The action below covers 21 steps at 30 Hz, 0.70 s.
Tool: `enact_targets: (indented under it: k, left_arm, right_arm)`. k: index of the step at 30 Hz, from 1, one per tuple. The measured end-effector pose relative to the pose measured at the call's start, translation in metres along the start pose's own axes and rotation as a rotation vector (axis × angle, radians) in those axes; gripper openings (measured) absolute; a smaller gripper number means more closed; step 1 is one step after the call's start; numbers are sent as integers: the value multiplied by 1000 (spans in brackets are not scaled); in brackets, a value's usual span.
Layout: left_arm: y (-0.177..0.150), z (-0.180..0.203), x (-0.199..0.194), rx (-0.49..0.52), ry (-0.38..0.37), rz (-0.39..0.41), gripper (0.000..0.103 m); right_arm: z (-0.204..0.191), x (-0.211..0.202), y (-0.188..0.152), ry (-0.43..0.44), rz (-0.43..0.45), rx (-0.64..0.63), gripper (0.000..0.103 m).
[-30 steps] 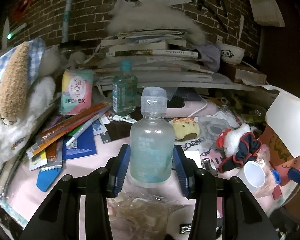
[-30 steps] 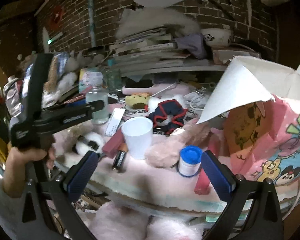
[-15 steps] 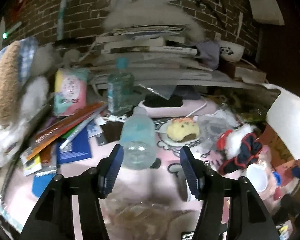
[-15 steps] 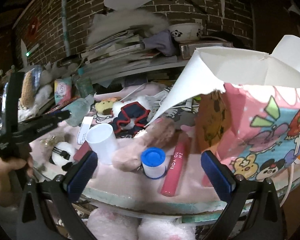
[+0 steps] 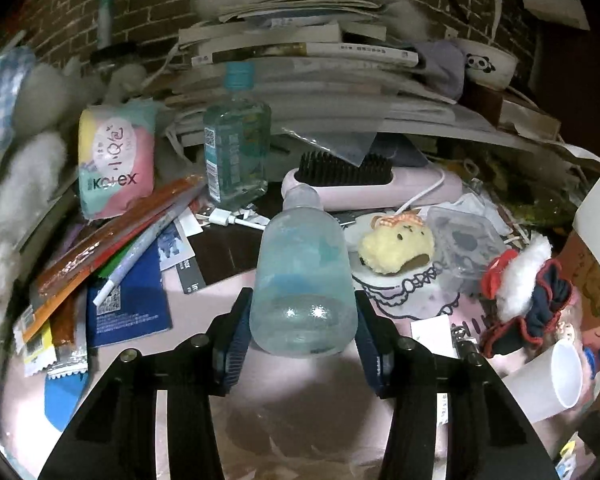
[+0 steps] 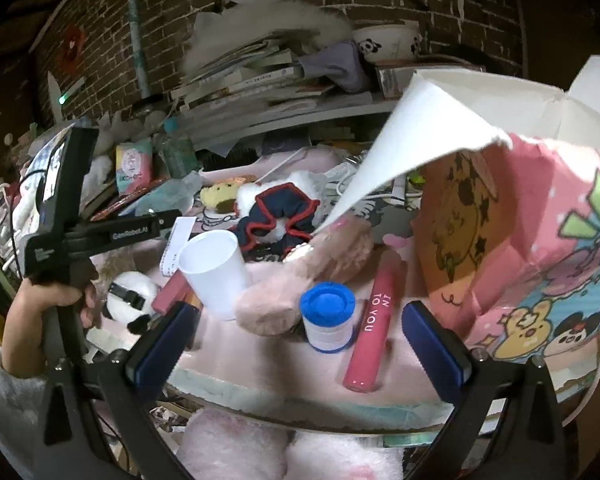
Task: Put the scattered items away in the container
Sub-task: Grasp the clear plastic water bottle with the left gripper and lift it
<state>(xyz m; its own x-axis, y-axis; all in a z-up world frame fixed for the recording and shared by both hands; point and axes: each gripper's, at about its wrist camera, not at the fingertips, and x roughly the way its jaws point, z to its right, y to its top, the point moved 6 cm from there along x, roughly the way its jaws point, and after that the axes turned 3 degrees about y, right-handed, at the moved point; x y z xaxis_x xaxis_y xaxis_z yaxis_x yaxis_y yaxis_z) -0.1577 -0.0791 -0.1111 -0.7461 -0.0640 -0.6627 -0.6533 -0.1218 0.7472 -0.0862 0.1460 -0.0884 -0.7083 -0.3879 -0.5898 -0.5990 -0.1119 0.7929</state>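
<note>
Left wrist: left tongs closing on frosted plastic bottle, tipped away; right tongs wide.

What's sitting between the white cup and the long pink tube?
In the right wrist view, a fluffy pink plush and a blue-capped jar lie between the white cup and pink tube.

A frosted, pale blue plastic bottle is tipped over, base toward the camera and cap pointing away. Small items lie scattered on the pink bench: a blue-lidded jar, a pink tube, a white cup. A cartoon-printed pink bag stands open at the right.
</note>
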Motion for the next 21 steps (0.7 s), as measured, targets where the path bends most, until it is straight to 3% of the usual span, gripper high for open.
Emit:
enact_targets:
  k: [6, 21]
  left_arm:
    - [3, 3, 7, -7, -2, -42, 43]
    - [-3, 9, -9, 8, -5, -30, 42]
  right_arm:
    - [2, 2, 0, 10, -11, 10, 103]
    - [5, 0, -1, 15, -15, 34, 103]
